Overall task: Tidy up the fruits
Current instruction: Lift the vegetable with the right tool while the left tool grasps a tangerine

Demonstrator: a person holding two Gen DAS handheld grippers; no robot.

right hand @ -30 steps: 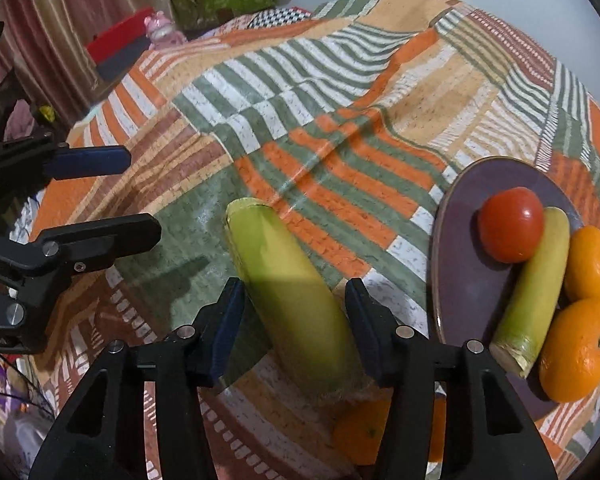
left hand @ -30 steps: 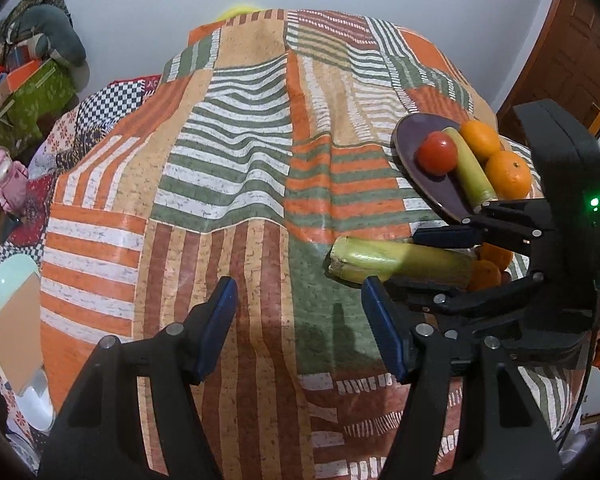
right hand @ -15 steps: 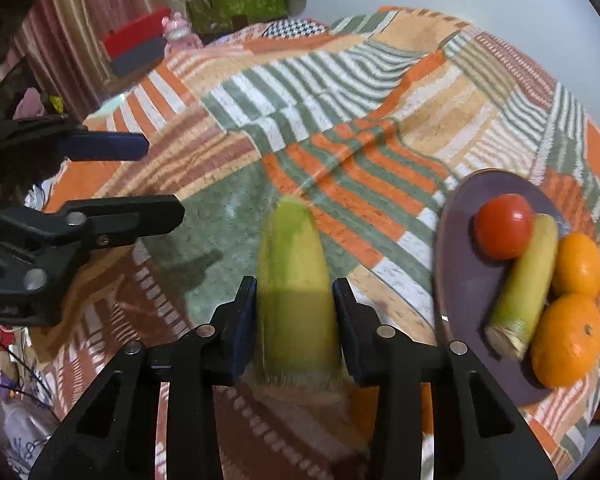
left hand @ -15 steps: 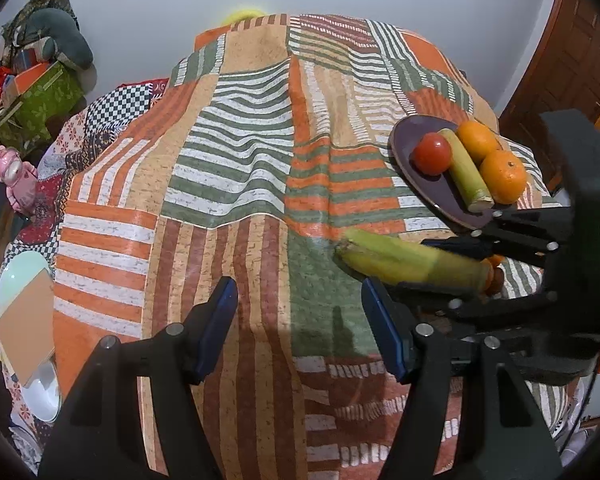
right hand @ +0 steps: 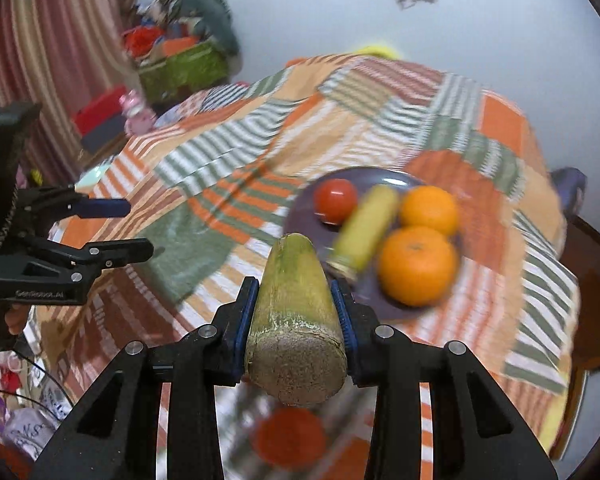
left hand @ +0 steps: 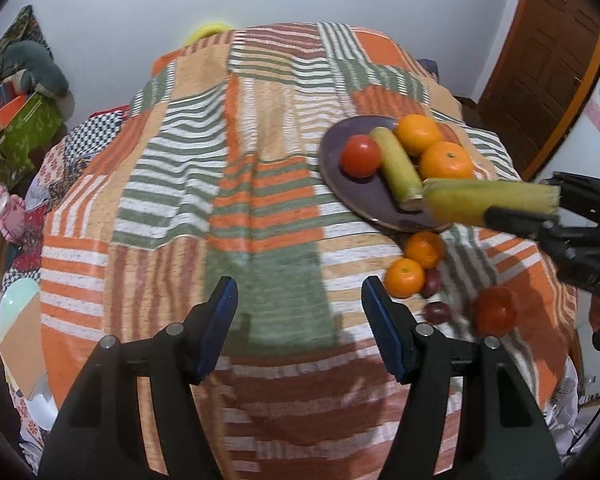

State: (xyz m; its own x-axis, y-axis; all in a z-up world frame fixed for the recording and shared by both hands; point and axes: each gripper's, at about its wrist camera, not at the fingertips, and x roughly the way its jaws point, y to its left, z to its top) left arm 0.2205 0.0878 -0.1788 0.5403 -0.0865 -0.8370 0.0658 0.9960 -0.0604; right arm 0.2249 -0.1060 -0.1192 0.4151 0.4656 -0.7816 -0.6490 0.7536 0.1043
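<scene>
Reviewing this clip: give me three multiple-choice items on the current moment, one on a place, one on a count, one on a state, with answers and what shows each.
1. Where is the tomato on the purple plate relative to the plate's corn cob?
A. left of it
B. on top of it
C. off the plate

2. How many oranges are on the plate?
A. one
B. two
C. four

3. What is the right gripper doing?
A. open, empty
B. shut on a tomato
C. shut on the held corn cob

Answers: 1 A, the left wrist view shows it left of the cob; 2 B, two sit together; 3 C, both pads press its sides.
</scene>
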